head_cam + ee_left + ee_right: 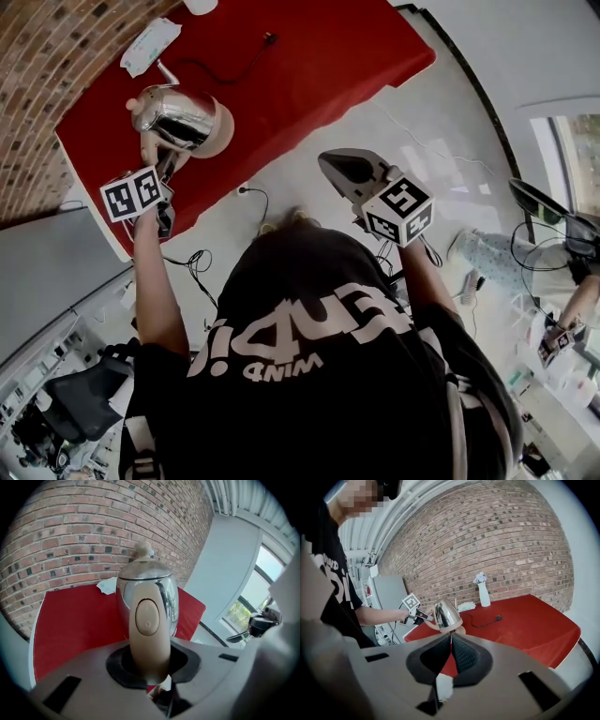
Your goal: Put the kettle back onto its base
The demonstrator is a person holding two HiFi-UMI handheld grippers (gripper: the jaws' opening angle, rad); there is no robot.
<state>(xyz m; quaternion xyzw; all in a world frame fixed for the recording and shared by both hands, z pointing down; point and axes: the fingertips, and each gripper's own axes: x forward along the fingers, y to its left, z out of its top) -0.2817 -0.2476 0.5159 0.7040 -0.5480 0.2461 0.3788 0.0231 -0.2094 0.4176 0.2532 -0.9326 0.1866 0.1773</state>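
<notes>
Kettle hangs near upright in the left gripper, whose fingers pinch its beige handle; its body lies straight beyond them, low over the round base on the red desk, seated or not I cannot tell; right gripper, fingers pressed together on nothing, hangs well apart.

Left tool clamps the kettle handle; right tool hovers, jaws together.
</notes>
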